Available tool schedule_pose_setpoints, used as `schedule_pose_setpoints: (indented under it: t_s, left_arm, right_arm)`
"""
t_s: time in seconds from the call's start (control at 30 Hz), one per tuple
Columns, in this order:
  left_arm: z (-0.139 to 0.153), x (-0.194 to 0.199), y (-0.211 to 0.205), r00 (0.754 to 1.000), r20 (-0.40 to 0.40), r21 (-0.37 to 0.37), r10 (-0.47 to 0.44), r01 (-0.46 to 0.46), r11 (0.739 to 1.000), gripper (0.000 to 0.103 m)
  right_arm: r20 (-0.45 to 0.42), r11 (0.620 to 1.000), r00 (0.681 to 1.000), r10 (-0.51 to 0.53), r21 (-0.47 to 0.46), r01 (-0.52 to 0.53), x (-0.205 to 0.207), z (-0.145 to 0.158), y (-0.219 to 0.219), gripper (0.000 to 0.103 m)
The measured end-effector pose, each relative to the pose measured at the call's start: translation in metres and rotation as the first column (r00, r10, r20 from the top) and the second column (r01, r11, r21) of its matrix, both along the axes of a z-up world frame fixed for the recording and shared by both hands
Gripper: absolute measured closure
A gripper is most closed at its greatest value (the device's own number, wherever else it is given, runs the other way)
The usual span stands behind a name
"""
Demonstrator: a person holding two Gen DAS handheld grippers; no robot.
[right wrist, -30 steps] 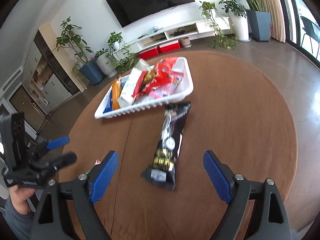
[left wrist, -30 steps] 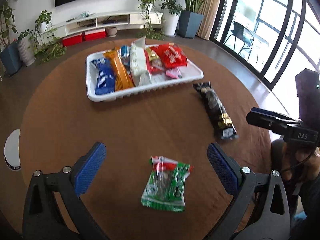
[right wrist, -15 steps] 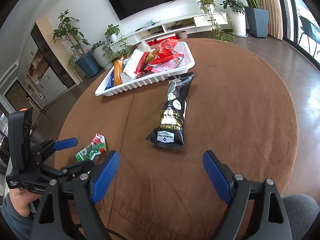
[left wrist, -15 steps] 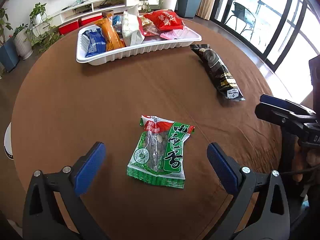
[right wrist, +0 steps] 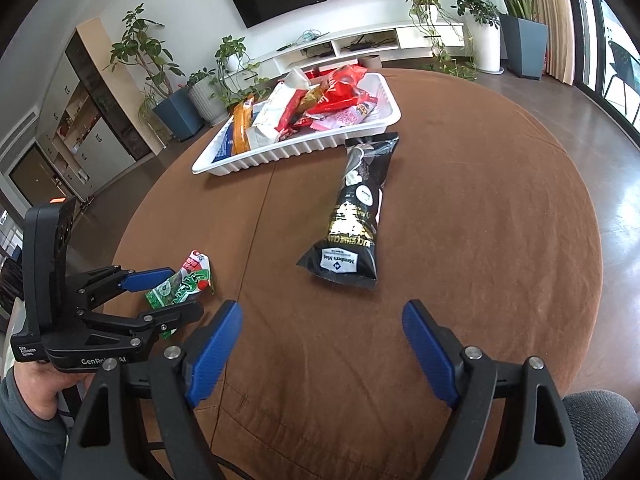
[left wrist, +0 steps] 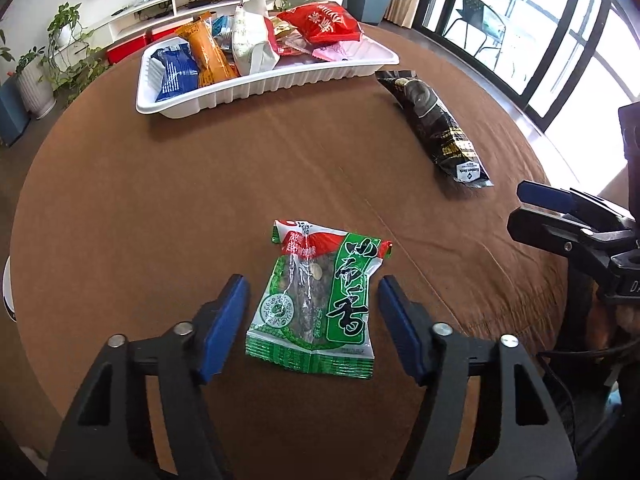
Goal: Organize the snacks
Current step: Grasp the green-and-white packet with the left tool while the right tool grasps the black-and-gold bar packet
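Note:
A green snack packet (left wrist: pixel 316 304) lies flat on the brown round table (left wrist: pixel 160 208). My left gripper (left wrist: pixel 314 300) straddles it, jaws closing, with small gaps still showing between the blue pads and the packet's edges. The same packet (right wrist: pixel 180 286) and the left gripper (right wrist: pixel 168 292) appear at the left of the right wrist view. A long black snack bag (right wrist: pixel 354 216) lies beyond my right gripper (right wrist: pixel 322 320), which stands open over bare tablecloth. At the table's far side a white tray (left wrist: pixel 280 80) holds several snack packs.
The black bag (left wrist: pixel 438 128) lies just right of the tray's near corner. The right gripper (left wrist: pixel 560 216) shows at the right edge of the left wrist view. A hand in a grey sleeve (right wrist: pixel 28 408) holds the left tool. Potted plants and a TV shelf stand behind.
My left gripper has sunk toward the green packet and its jaws have narrowed around it. The right gripper has shifted a little back from the black bag and stays wide.

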State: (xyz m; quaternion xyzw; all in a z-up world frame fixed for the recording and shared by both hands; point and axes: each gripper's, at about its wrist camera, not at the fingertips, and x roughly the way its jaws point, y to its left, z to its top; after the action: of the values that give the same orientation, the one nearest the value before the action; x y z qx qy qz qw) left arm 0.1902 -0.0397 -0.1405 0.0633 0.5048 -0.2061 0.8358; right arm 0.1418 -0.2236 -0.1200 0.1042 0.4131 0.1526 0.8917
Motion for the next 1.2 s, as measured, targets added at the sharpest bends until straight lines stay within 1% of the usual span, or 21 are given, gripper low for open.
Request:
schedule_pose_setpoints:
  t_s: [0.07,0.13,0.23,0.3,0.5,0.63,0.8,0.87,0.93,0.97,1.0,1.03,1.1,1.17,1.2]
  left_arm:
    - [0.000,0.001,0.001,1.000,0.003,-0.001,0.002,-0.002,1.000,0.055]
    - [0.000,0.001,0.002,1.000,0.003,-0.004,0.001,-0.001,1.000,0.056]
    - [0.000,0.001,0.001,1.000,0.008,0.013,-0.006,0.006,1.000,0.060]
    - [0.001,0.001,0.003,1.000,0.006,-0.005,-0.003,0.003,1.000,0.066]
    - [0.003,-0.004,0.010,1.000,0.013,-0.038,0.013,-0.013,0.999,0.073]
    - [0.004,-0.008,0.015,1.000,0.011,-0.058,0.025,-0.024,0.998,0.074]
    - [0.003,-0.012,0.016,0.999,0.007,-0.074,0.033,-0.032,0.997,0.075]
    - [0.003,-0.014,0.016,0.999,0.007,-0.079,0.035,-0.034,0.996,0.075]
    - [0.003,-0.015,0.017,0.999,0.006,-0.084,0.038,-0.038,0.996,0.075]
    - [0.003,-0.015,0.017,0.999,0.006,-0.089,0.041,-0.041,0.995,0.075]
    - [0.003,-0.015,0.018,0.999,0.006,-0.091,0.044,-0.043,0.995,0.075]
    - [0.003,-0.016,0.018,0.999,0.005,-0.094,0.047,-0.046,0.995,0.075]
    - [0.002,-0.016,0.018,0.999,0.005,-0.101,0.052,-0.051,0.994,0.075]
    - [0.002,-0.016,0.019,0.998,0.007,-0.104,0.057,-0.056,0.993,0.075]
    - [0.002,-0.016,0.019,0.998,0.007,-0.106,0.059,-0.058,0.993,0.075]
  right_arm:
    - [0.001,1.000,1.000,0.004,-0.006,-0.004,0.000,0.000,0.001,0.018]
    - [-0.001,1.000,1.000,0.008,-0.012,-0.008,0.003,0.001,0.003,0.018]
    - [-0.002,1.000,1.000,0.009,-0.019,-0.009,0.005,0.002,0.005,0.018]
    - [0.000,1.000,1.000,0.010,-0.022,-0.010,0.006,0.003,0.006,0.018]
    - [0.003,1.000,1.000,0.005,-0.024,-0.005,0.015,0.007,0.004,0.018]
    - [-0.010,1.000,1.000,0.003,-0.011,-0.003,0.032,0.010,0.001,0.021]
    - [-0.061,0.999,0.998,0.008,-0.037,-0.010,0.064,0.006,0.004,0.031]
    - [-0.091,0.997,0.996,0.009,-0.069,-0.016,0.078,0.003,0.008,0.037]
    - [-0.101,0.996,0.995,0.015,-0.091,-0.025,0.087,-0.001,0.013,0.039]
    - [-0.112,0.994,0.994,0.017,-0.108,-0.030,0.092,-0.004,0.016,0.043]
    - [-0.124,0.992,0.992,0.019,-0.125,-0.034,0.097,-0.007,0.019,0.043]
    - [-0.106,0.990,0.994,0.022,-0.139,-0.037,0.098,-0.006,0.021,0.045]
    - [-0.099,0.983,0.995,0.027,-0.177,-0.044,0.102,-0.007,0.026,0.051]
    - [-0.096,0.980,0.995,0.029,-0.195,-0.048,0.104,-0.007,0.027,0.057]
    - [-0.092,0.977,0.995,0.034,-0.206,-0.053,0.105,-0.007,0.028,0.059]
